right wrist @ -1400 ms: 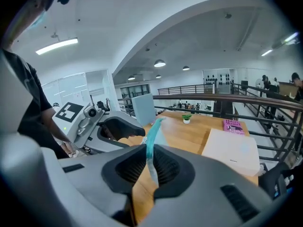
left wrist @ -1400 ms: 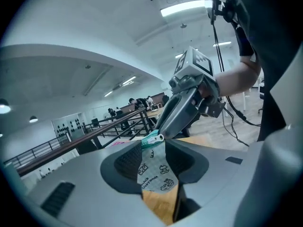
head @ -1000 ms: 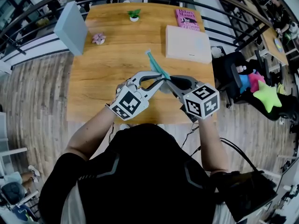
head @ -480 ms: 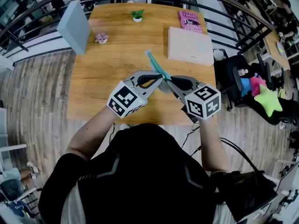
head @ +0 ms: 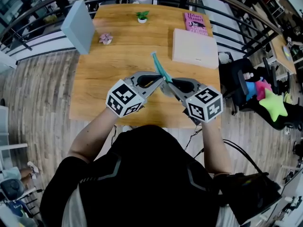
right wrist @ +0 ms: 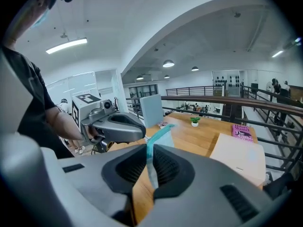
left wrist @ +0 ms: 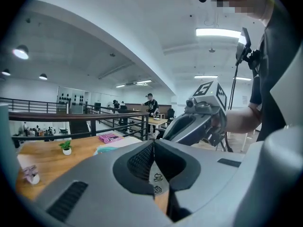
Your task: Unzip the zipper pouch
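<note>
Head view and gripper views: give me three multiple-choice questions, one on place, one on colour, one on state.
1. Where does the pink book lie? A) far right corner of the table B) its near left corner C) its middle
2. What colour is the pouch? A) red B) teal C) black
3. How do the right gripper's jaws stand? A) wide apart B) shut, empty C) shut on the pouch
Answers: 1 A, beside the white box; 2 B, teal in the head view; 3 C, the pouch's edge sits pinched between them.
</note>
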The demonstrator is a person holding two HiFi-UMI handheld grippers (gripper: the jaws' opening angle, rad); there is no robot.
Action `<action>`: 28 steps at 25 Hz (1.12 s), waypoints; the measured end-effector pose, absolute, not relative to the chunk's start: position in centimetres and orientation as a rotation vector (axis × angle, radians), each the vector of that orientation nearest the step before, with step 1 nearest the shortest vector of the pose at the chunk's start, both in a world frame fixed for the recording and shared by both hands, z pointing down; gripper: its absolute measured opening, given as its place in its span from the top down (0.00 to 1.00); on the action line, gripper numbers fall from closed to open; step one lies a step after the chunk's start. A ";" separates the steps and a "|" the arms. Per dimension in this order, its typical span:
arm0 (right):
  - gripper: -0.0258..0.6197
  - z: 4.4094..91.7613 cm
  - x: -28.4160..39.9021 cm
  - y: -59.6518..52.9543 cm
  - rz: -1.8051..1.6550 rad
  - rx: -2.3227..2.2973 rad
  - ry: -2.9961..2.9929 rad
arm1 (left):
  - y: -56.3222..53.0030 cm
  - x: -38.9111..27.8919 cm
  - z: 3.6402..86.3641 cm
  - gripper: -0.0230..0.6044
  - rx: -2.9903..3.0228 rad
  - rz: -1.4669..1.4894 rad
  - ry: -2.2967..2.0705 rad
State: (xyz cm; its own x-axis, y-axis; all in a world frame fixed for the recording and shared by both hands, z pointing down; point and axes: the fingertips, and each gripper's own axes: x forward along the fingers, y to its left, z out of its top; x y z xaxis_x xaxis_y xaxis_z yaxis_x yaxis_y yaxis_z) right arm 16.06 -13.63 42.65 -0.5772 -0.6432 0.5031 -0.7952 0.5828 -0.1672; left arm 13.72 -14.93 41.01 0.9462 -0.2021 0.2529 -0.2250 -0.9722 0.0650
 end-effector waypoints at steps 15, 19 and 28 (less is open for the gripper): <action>0.88 43.0 16.5 -13.2 0.570 1.118 -2.440 | -17.6 11.5 40.7 0.92 2.978 0.451 -0.487; 0.88 43.6 17.1 -13.2 0.583 1.111 -2.433 | -18.8 10.6 41.1 0.92 2.946 0.448 -0.545; 0.88 44.4 18.3 -13.5 0.614 1.112 -2.423 | -20.8 8.3 42.0 0.92 2.889 0.479 -0.686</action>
State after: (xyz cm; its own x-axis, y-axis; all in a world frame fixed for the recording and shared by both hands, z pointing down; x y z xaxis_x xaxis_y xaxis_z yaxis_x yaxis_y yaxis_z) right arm 18.32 -13.47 44.41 -0.6018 -0.6025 0.5242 -0.7794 0.5863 -0.2208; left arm 8.31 -20.82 42.01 0.8460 -0.4148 0.3349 -0.4574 -0.8874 0.0565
